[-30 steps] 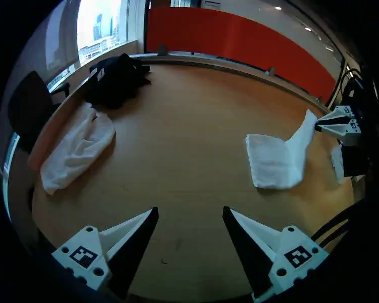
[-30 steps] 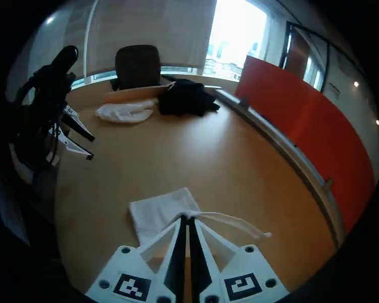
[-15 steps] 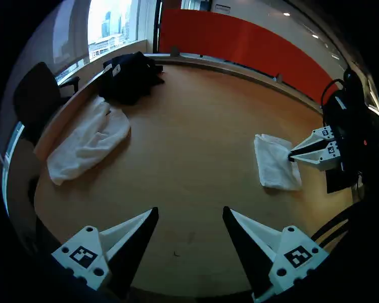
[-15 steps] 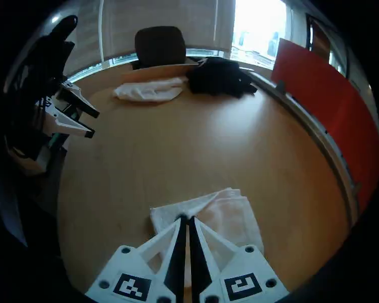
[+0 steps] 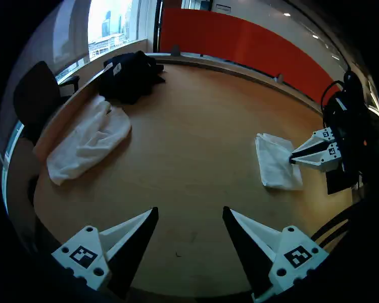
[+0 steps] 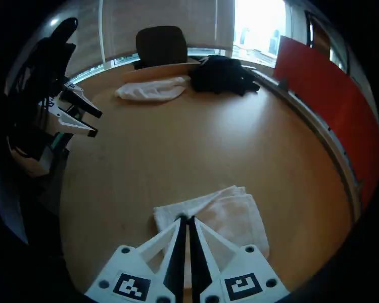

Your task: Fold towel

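Left gripper [image 5: 189,209]: jaws wide apart, nothing between them, hovering over bare desk [image 5: 189,136] at 6 o'clock in the left gripper view. In the right gripper view it sits at 9 o'clock [image 6: 97,124], held off the desk edge, well apart from the towel.

Right gripper [image 6: 187,219]: jaws together, pinched on the near edge of the towel [image 6: 225,212], tips low at the desk surface. A fold ridge runs from the tips out toward 1 o'clock. In the left gripper view the same gripper [image 5: 293,157] comes in from 3 o'clock, tips touching the towel's right edge, with a dark-sleeved arm behind it.

The towel [image 5: 275,161] is white, folded into a compact rectangle and lying flat on the desk. It is at 3 o'clock in the left gripper view and just beyond the fingers at 5 o'clock in the right gripper view. Layers are visibly stacked; the edges are roughly, not perfectly, aligned.

Other items:
- A second white cloth [image 5: 86,139], crumpled and unfolded, lies near the far desk edge at 9–10 o'clock in the left gripper view [image 6: 150,91].
- A black garment [image 5: 129,76] is heaped just beside it at 11 o'clock [image 6: 222,76].
- A dark office chair [image 5: 33,98] stands behind the desk edge, by the window [image 5: 111,25].
- A red partition [image 5: 250,45] runs along the desk's far side from 12 to 2 o'clock.
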`<state>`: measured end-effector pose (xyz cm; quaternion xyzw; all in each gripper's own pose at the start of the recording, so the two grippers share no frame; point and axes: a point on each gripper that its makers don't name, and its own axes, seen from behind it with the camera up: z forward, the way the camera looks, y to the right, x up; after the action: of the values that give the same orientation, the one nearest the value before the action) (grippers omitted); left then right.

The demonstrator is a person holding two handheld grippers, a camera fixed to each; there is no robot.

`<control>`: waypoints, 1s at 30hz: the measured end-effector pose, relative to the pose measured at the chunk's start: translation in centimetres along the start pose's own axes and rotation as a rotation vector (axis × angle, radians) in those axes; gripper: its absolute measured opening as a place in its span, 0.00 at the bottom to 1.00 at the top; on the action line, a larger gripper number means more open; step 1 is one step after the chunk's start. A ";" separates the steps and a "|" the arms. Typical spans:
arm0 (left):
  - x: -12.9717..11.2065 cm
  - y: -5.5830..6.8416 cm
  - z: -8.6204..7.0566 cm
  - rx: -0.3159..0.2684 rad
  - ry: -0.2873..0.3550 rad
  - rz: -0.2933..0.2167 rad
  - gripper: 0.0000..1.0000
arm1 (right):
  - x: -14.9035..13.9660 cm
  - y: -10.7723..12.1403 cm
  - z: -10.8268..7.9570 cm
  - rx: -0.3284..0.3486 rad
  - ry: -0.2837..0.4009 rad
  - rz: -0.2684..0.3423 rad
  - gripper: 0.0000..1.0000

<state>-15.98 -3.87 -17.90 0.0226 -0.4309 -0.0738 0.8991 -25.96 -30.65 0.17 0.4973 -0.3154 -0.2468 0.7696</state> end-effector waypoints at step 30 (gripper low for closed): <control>0.2 0.3 0.0 -0.005 0.002 0.002 0.94 | -2.0 -0.3 -0.9 -0.057 -0.003 0.063 0.88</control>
<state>-15.86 -3.57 -17.70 0.0198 -0.4297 -0.0738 0.8997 -26.66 -28.85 -0.81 0.4647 -0.3251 -0.2322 0.7902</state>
